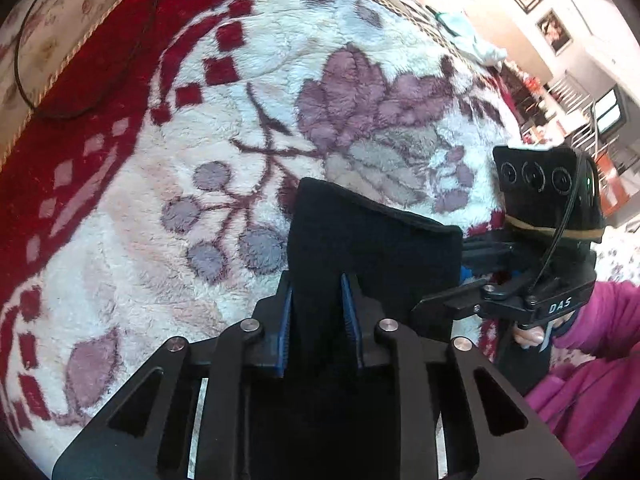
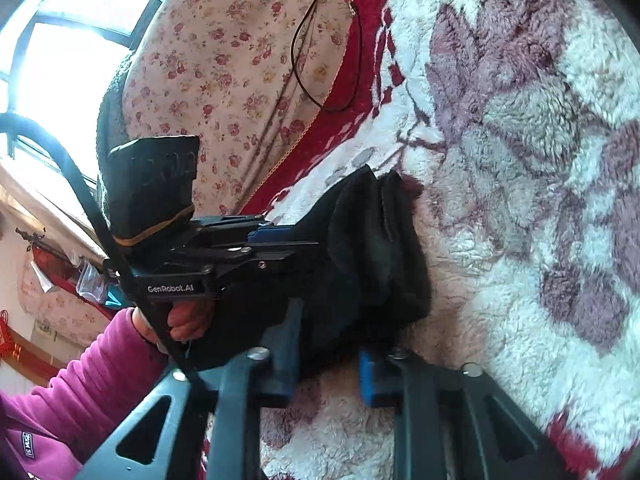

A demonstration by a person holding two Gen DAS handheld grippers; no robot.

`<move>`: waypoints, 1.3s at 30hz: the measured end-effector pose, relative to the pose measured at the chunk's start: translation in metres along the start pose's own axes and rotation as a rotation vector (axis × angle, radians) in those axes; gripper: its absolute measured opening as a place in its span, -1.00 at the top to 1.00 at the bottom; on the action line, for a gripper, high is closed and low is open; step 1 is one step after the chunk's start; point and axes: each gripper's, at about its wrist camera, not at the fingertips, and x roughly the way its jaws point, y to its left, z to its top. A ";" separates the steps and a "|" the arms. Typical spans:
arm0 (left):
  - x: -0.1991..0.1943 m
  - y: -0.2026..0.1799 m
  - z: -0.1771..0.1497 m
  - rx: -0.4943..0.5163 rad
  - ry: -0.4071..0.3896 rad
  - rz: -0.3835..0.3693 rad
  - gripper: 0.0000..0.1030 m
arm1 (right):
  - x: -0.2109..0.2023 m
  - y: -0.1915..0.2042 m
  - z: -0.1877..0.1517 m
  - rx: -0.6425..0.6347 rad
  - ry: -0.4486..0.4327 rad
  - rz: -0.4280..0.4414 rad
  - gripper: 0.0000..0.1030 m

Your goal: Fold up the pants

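The black pants are held up as a bundled fold above a fluffy blanket. In the left wrist view my left gripper is shut on the black cloth, which runs between its blue pads. My right gripper reaches in from the right at the same fold. In the right wrist view the pants hang bunched in front of my right gripper, with cloth between its blue pads. My left gripper clamps the fold from the left.
A white fluffy blanket with purple flowers and a red border covers the surface. A thin black cable loops on a floral sheet at the far edge. The person's magenta sleeve is at the right.
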 end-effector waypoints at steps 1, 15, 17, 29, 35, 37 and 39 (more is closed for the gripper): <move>-0.001 0.004 0.000 -0.016 -0.007 -0.016 0.62 | 0.000 0.001 0.000 -0.006 -0.002 0.002 0.75; -0.073 -0.009 -0.006 0.002 -0.171 0.054 0.78 | -0.014 0.087 0.016 -0.248 -0.073 0.017 0.81; -0.102 -0.014 -0.017 -0.009 -0.226 0.064 0.78 | -0.014 0.110 0.016 -0.304 -0.070 0.033 0.81; -0.191 -0.005 -0.178 -0.295 -0.393 0.241 0.79 | 0.055 0.251 -0.063 -0.756 0.148 0.099 0.80; -0.210 0.036 -0.291 -0.638 -0.459 0.336 0.79 | 0.154 0.256 -0.114 -0.802 0.355 0.075 0.51; -0.220 0.035 -0.310 -0.681 -0.504 0.332 0.79 | 0.170 0.252 -0.119 -0.769 0.396 0.083 0.37; -0.232 0.025 -0.322 -0.681 -0.526 0.383 0.78 | 0.165 0.256 -0.114 -0.743 0.395 0.130 0.03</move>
